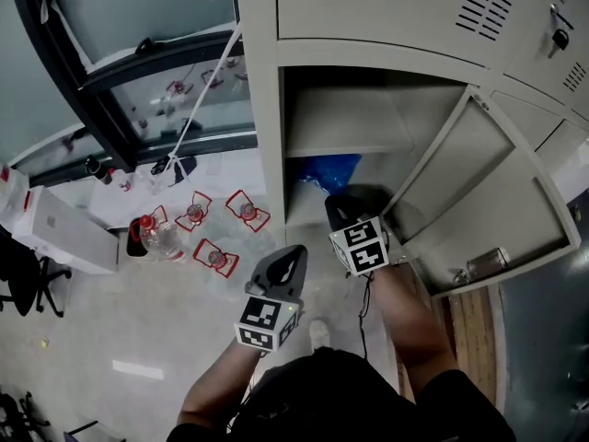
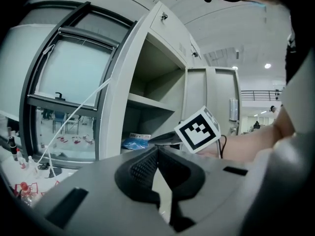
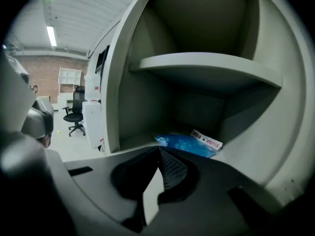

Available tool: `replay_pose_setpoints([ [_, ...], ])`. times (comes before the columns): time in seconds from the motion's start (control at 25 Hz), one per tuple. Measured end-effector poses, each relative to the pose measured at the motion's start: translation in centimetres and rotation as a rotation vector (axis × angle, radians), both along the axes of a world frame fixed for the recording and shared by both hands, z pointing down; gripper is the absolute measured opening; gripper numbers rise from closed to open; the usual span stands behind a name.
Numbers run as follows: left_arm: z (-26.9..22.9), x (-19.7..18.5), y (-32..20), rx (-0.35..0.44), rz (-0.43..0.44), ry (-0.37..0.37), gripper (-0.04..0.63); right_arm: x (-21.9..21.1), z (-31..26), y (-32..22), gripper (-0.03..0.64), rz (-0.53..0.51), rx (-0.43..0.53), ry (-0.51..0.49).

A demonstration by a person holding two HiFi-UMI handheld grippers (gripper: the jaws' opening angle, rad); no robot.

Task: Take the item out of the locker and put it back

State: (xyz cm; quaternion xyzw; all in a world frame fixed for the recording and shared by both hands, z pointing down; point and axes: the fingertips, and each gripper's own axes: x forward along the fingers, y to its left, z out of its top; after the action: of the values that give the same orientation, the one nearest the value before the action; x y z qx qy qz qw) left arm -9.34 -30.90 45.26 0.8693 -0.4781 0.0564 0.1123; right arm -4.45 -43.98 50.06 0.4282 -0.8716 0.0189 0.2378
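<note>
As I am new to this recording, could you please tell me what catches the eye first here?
The tall grey metal locker stands with its door swung open to the right, and a blue plastic bag lies in it beneath the shelf. The left gripper and right gripper hover shut and empty before it.

left claw (image 1: pixel 289 258): jaws together, empty | right claw (image 1: pixel 344 206): jaws together, empty, held further forward than left
</note>
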Motion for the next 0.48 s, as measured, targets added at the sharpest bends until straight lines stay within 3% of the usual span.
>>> replay_pose_setpoints([
  [0.16,-1.3,-0.4,2.4,0.022,0.007,0.005,0.005,-0.1,-1.6,3.4,0.002,0.014,-0.019,-0.093],
  [0.48,-3.2,-1.8,8.7,0.051,0.039,0.008,0.005,-0.7,-3.8,11.1,0.002,0.049,-0.010,-0.181],
])
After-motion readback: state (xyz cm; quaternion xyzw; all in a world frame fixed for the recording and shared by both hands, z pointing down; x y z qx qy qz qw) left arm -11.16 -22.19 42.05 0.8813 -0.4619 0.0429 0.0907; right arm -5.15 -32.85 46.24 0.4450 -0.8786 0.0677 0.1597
